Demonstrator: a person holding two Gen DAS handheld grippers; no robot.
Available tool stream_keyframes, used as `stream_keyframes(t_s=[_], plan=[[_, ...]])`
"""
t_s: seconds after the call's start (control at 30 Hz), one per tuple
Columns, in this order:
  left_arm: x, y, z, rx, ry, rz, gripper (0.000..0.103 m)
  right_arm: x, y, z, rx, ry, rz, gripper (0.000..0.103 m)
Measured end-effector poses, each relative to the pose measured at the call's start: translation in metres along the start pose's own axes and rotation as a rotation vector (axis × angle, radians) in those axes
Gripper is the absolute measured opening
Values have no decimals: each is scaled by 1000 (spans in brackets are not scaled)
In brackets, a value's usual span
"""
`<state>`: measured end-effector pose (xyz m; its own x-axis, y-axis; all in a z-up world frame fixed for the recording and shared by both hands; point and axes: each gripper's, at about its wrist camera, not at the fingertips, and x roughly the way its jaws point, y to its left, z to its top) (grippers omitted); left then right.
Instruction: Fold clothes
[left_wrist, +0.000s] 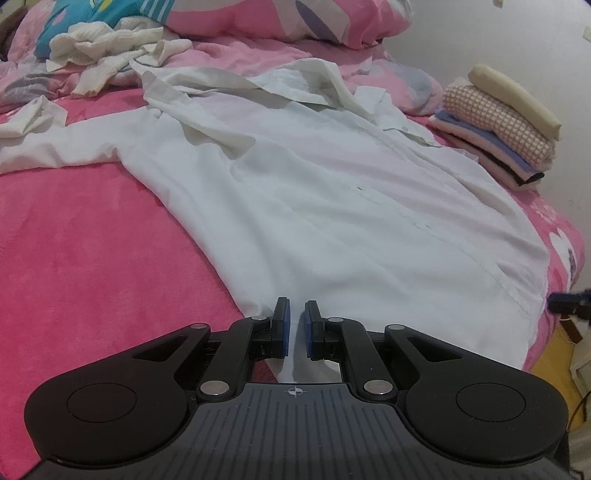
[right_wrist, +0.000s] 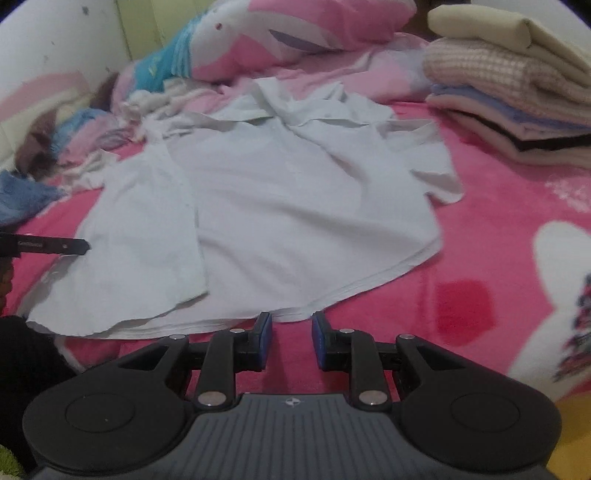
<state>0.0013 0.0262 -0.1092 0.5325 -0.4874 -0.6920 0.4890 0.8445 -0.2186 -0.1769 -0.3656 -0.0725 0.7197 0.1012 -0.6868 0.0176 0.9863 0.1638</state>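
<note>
A white short-sleeved shirt (left_wrist: 314, 192) lies spread on the pink blanket (left_wrist: 92, 258), collar at the far end and front placket along its right side. My left gripper (left_wrist: 297, 314) is at the shirt's near hem. Its blue pads are almost together, and white cloth runs between and under them. In the right wrist view the same shirt (right_wrist: 277, 206) lies ahead with one side folded over. My right gripper (right_wrist: 291, 325) is open just short of the hem, with only pink blanket (right_wrist: 480, 221) between its fingers.
A stack of folded clothes (left_wrist: 498, 125) sits at the far right of the bed, large in the right wrist view (right_wrist: 517, 103). Crumpled white garments (left_wrist: 107, 48) and a pink pillow (left_wrist: 295, 18) lie at the head. The bed's edge drops off at the right.
</note>
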Motion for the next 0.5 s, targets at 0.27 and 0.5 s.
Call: stream_keyframes(t_s=[0.27,0.5], plan=[[-19,16,1,-86,-57,-27,8,18,18,114,44,-88,140,26],[-17,28,43,-135,-147,42,8,120,110,209,-386,-164,125,34]])
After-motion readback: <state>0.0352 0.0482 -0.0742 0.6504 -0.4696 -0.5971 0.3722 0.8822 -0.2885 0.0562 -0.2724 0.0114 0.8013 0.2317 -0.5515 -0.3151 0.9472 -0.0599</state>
